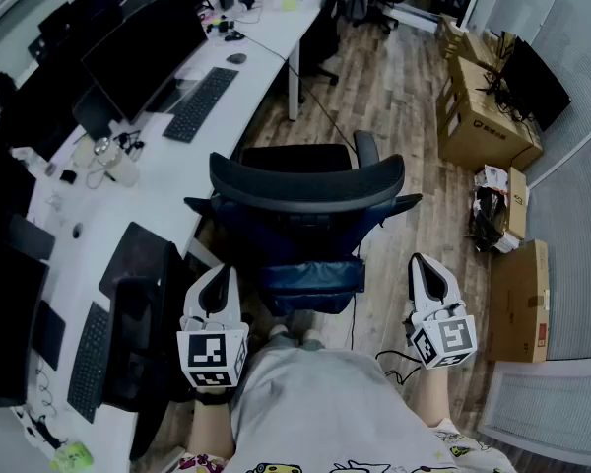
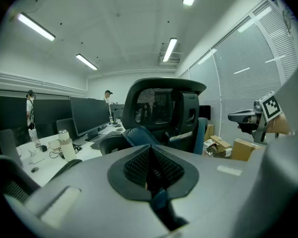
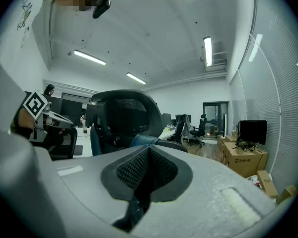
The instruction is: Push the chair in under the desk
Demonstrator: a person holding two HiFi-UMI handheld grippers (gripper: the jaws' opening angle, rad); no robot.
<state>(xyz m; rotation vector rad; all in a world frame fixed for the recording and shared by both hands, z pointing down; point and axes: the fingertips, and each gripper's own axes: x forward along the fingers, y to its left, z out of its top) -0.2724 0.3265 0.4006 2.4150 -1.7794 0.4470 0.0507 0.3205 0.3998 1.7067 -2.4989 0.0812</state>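
Two grey handheld claws, the left gripper (image 1: 220, 272) and the right gripper (image 1: 426, 264), hover clenched and empty just short of a black mesh-backed office chair (image 1: 305, 190). The chair stands on wood flooring beside the long white desk (image 1: 182, 170), not tucked under.

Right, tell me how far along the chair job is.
Nothing done yet: the chair stands out on the floor beside the desk, not under it. Left gripper and right gripper are shut, empty, short of the chair. The whole push is left.

Office: desks (image 1: 177, 180), monitors (image 1: 138, 52), keyboards (image 1: 201, 103).
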